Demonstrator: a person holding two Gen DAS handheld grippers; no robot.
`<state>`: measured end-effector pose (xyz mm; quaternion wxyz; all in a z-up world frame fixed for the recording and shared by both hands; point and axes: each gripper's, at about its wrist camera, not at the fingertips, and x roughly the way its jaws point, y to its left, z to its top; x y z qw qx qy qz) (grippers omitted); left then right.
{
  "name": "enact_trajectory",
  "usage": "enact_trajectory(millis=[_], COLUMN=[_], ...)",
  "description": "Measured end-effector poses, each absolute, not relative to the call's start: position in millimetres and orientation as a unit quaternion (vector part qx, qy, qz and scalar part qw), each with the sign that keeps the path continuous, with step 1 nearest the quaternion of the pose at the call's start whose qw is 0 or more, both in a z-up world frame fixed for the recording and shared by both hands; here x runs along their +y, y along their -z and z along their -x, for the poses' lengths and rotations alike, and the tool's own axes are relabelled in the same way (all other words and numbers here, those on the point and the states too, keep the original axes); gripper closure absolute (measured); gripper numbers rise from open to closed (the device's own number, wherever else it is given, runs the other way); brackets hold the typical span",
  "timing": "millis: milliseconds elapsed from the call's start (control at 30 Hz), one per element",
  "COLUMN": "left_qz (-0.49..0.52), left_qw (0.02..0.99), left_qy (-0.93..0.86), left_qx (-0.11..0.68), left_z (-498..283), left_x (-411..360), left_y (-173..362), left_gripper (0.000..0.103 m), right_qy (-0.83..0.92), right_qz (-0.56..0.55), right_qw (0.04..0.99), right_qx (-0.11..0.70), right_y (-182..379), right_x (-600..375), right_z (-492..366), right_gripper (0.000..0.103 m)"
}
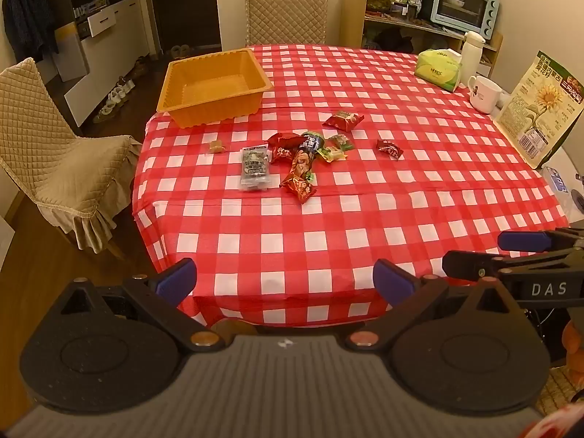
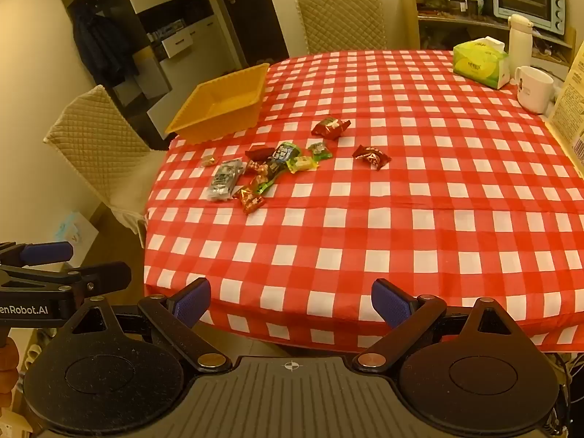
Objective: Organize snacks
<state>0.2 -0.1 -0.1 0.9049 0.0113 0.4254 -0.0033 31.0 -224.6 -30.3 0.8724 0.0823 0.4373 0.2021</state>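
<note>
Several wrapped snacks lie in a loose pile point(image 1: 297, 158) point(image 2: 270, 171) mid-table on the red checked cloth. A red packet point(image 1: 343, 120) point(image 2: 330, 126) and another red packet point(image 1: 390, 148) point(image 2: 371, 157) lie apart to the right; a clear grey packet point(image 1: 254, 168) point(image 2: 223, 180) and a small tan sweet point(image 1: 216, 146) point(image 2: 208, 160) lie to the left. An empty orange basket point(image 1: 215, 84) point(image 2: 222, 104) stands at the far left. My left gripper point(image 1: 284, 281) and right gripper point(image 2: 291, 301) are both open and empty, at the near table edge.
A tissue box point(image 1: 438, 69) point(image 2: 480, 62), white mug point(image 1: 485, 93) point(image 2: 533, 89), white flask point(image 1: 472, 49) point(image 2: 520, 38) and sunflower-seed bag point(image 1: 542, 109) stand at the right. Quilted chairs stand at the far side point(image 1: 286, 11) and left point(image 1: 54, 146). The right gripper shows at the right edge of the left wrist view point(image 1: 511, 255).
</note>
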Motion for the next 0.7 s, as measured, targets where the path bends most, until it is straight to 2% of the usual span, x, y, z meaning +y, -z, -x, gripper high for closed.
enact_trajectory(millis=[700], left_qz=[-0.008], left_qw=[0.904], left_qy=[0.006], left_qx=[0.428], left_z=[1.0], left_x=[-3.2], left_y=[3.4], left_gripper=[0.0], right_qy=[-0.203], right_qz=[-0.085], right_qw=[0.872], right_qx=[0.438], right_y=[30.9], right_x=[-224.6], right_z=[-32.8], right_gripper=[0.009])
